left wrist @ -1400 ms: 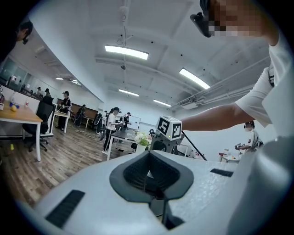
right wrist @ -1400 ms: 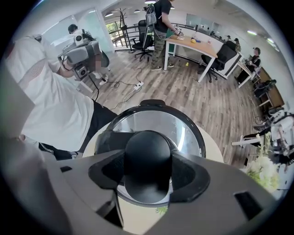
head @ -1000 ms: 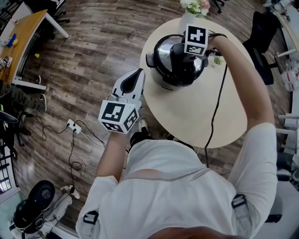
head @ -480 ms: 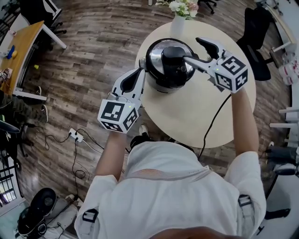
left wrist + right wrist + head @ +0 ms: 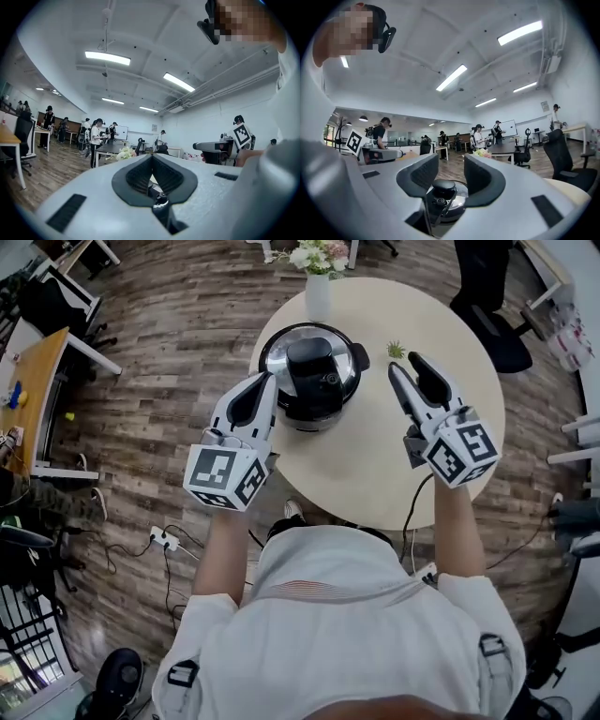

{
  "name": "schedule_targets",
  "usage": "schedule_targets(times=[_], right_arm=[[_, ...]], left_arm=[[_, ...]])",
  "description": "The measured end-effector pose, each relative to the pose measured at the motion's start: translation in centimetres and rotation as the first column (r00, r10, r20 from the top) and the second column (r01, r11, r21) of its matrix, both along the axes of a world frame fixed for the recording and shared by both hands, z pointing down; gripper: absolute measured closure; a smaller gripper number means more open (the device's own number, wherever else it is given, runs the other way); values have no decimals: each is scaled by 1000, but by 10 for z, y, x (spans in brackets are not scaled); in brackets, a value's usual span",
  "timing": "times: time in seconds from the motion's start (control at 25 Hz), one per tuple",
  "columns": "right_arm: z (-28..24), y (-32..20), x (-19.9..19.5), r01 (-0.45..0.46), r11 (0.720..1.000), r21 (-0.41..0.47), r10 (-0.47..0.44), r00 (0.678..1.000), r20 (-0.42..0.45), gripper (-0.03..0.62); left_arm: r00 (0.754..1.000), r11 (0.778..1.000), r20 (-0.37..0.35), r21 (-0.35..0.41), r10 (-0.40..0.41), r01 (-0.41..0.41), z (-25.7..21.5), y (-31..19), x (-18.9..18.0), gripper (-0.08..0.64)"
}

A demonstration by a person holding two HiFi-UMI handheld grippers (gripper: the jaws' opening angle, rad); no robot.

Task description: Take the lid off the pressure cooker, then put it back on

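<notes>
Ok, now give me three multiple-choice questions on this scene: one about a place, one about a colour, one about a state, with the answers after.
1. Where does the flower vase stand?
A. On the table, beyond the pressure cooker
B. On the floor
C. On a chair

2. What colour is the handle on the lid?
A. Red
B. Black
C. Blue

3. The lid is:
A. lying flat on the table
B. held up in a gripper
C. seated on the cooker

Answers: 1 A, the vase stands at the table's far rim behind the cooker; 2 B, the handle block is black; 3 C, the lid covers the pot.
</notes>
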State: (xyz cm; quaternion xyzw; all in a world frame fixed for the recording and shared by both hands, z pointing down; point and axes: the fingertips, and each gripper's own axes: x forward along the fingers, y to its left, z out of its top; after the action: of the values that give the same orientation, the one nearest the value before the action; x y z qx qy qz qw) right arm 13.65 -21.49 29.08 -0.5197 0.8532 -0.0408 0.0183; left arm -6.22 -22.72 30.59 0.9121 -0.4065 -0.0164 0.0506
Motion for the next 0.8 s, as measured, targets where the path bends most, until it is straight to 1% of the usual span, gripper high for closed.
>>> schedule_targets(times=[0.04,0.16,0.2,0.32,0.4,0.44,0.56,0.72,0.8], right_arm=[[-1,5,7,-24,1000,9,24,1000,2,427],[-4,17,27,-103,994,43,104,995,-14,500],[-5,20,32,-119,992,51,120,993,-16,509],[-8,29,37,-134,988,71,136,990,-32,538],[-9,35,38,-141,987,81,145,988,-43,582],[-9,37,38,-143,986,81,147,988,-46,592],[-9,39,39,-145,987,72,149,987,-58,592],[-4,39,42,-161,986,52,165,981,-103,594],[-4,39,41,-159,986,47,163,981,-108,594]], left_arm=[[1000,1000,1,0,7,-7,-1,0,5,555],[1000,1000,9,6,24,-24,-3,4,20,555],[999,999,15,12,30,-30,-3,7,25,555],[998,999,24,22,50,-50,-2,14,38,555],[998,998,24,20,59,-60,-1,18,44,555],[998,998,24,19,62,-63,0,19,47,555],[998,998,25,18,63,-63,0,22,51,555],[998,998,33,29,53,-54,-2,24,55,555],[998,998,38,35,47,-49,-3,25,54,555]])
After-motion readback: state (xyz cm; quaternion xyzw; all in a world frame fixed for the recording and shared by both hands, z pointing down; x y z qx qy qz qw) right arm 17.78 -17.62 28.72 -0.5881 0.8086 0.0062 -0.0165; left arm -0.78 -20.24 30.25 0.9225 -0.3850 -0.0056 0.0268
